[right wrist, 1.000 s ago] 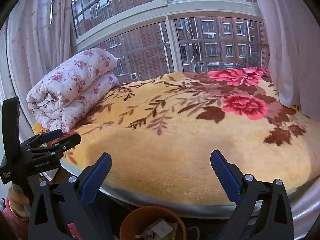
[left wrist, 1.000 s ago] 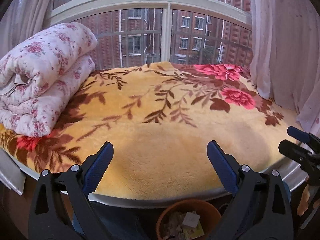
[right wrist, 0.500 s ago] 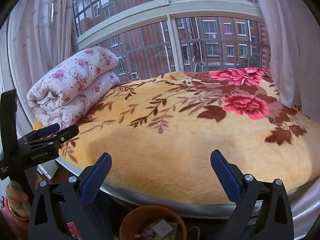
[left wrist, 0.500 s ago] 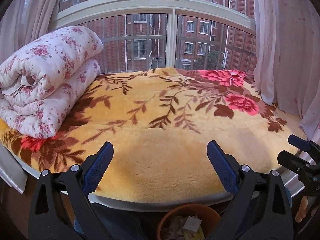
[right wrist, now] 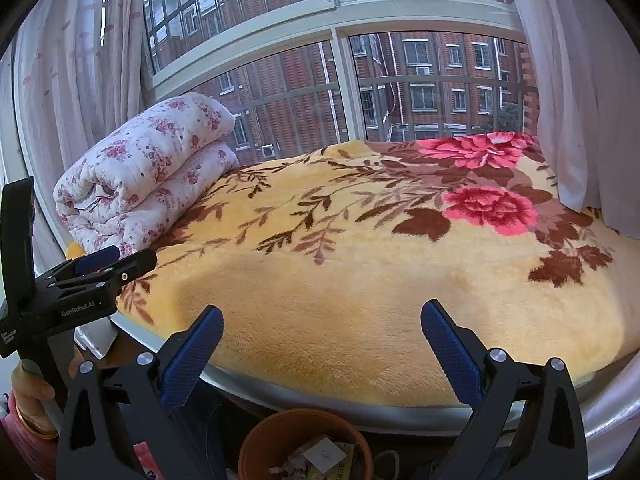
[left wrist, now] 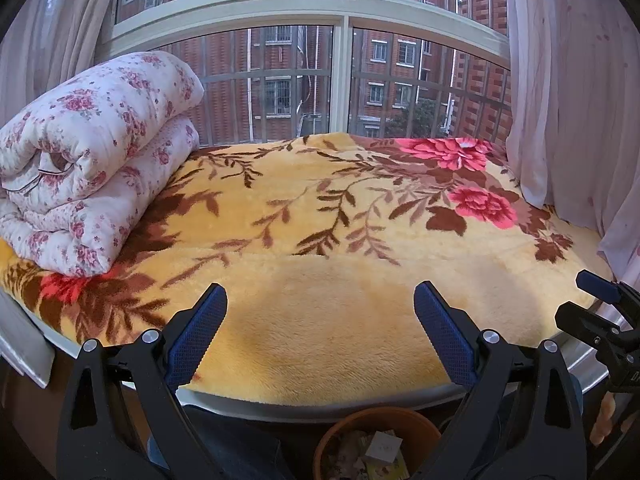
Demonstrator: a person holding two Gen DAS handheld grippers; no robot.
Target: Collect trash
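Note:
A brown round bin (left wrist: pixel 416 426) with several paper scraps (left wrist: pixel 384 448) inside stands on the floor below the bed edge; it also shows in the right wrist view (right wrist: pixel 272 432). My left gripper (left wrist: pixel 320 300) is open and empty, held above the bin at the near edge of the yellow floral blanket (left wrist: pixel 320 220). My right gripper (right wrist: pixel 322 322) is open and empty, also above the bin. Each gripper shows in the other's view: the right one (left wrist: pixel 600 308) and the left one (right wrist: pixel 112 260). No loose trash shows on the blanket (right wrist: pixel 340 240).
A rolled white floral quilt (left wrist: pixel 88 152) lies on the left of the bed, and also shows in the right wrist view (right wrist: pixel 148 176). Sheer curtains (left wrist: pixel 568 80) hang at the sides. A barred window (left wrist: pixel 340 80) is behind the bed.
Both views have tilted upward a little, showing more window and less of the bin. Both grippers stay open and empty.

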